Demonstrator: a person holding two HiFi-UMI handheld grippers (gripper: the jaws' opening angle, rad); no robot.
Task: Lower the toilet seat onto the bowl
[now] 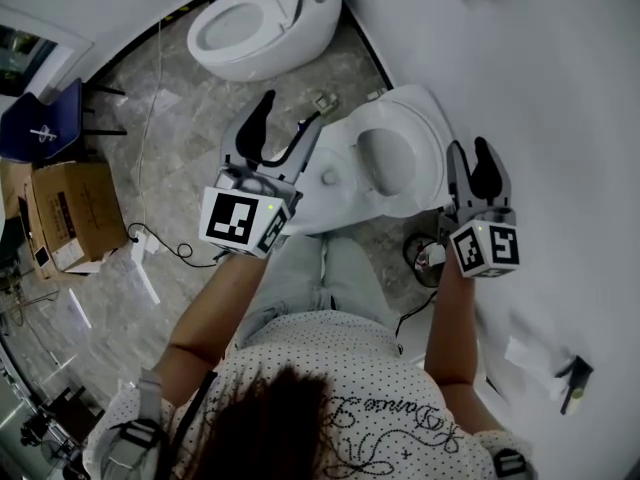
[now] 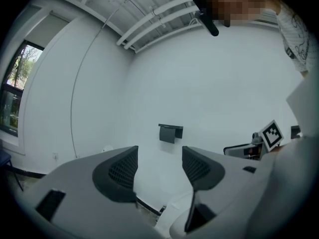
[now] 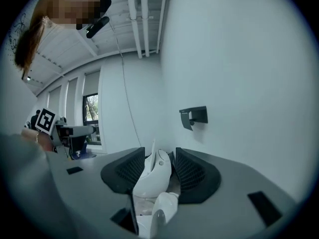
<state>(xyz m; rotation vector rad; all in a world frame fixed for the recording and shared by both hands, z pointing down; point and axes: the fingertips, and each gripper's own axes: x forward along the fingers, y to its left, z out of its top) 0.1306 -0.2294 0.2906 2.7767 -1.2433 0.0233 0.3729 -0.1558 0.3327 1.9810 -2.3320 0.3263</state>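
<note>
A white toilet (image 1: 400,118) stands against the wall in the head view, its bowl opening (image 1: 385,160) facing up. From above I cannot tell its seat from the rim. My right gripper (image 1: 470,150) is at the toilet's wall-side edge, jaws partly apart. In the right gripper view a near, blurred white edge (image 3: 160,210) sits low between the fingers of that gripper (image 3: 159,169), below the pads. My left gripper (image 1: 292,111) hovers over the toilet's front left, open. Nothing is between the jaws of this gripper (image 2: 159,166).
A second white toilet (image 1: 255,23) stands farther along the wall and shows through the right jaws' gap (image 3: 155,176). A dark paper holder (image 3: 194,116) hangs on the wall. A cardboard box (image 1: 75,213), a blue chair (image 1: 45,123) and cables (image 1: 150,238) are on the floor at the left.
</note>
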